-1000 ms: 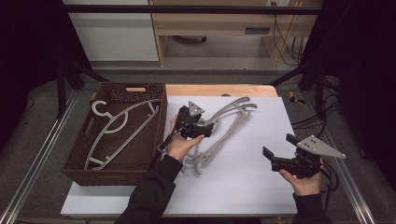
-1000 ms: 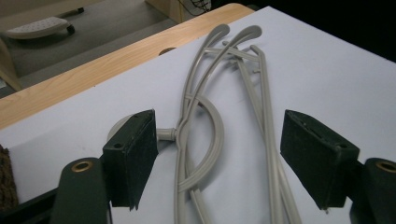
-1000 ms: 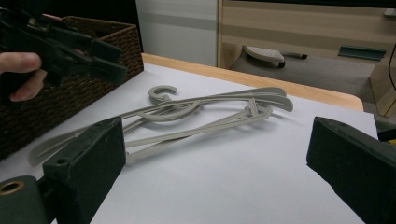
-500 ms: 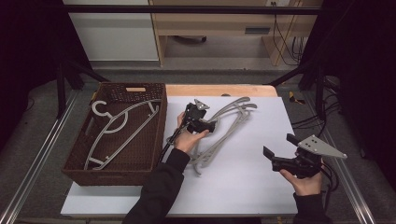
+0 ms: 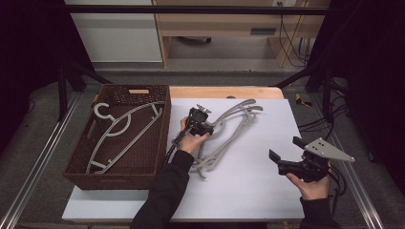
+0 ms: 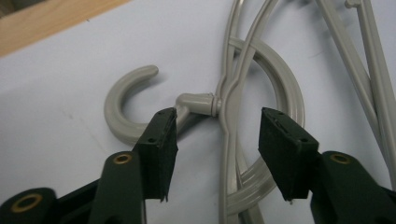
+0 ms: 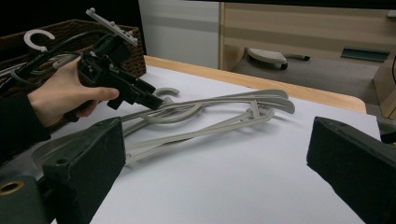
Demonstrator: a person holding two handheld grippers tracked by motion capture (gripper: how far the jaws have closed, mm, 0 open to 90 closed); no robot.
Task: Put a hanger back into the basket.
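Grey plastic hangers (image 5: 229,131), tangled in a loose heap on the white bench (image 5: 248,191), near its middle. Nearest, at the right edge, right gripper (image 5: 282,151) held in a hand, jaws wide apart and grasping nothing, well apart from the heap. Further in, left gripper (image 6: 217,133) lowered over the heap, jaws just closing, straddling the neck of one hanger beside its hook (image 6: 122,100), pads not yet pressing on it. Left of the heap, brown wicker basket (image 5: 143,160) with one hanger (image 5: 122,133) already lying inside. Step in hand, apparently: picking the next hanger. Next move likely needs a firm clench on the neck, then a lift clear of the tangle toward the basket.
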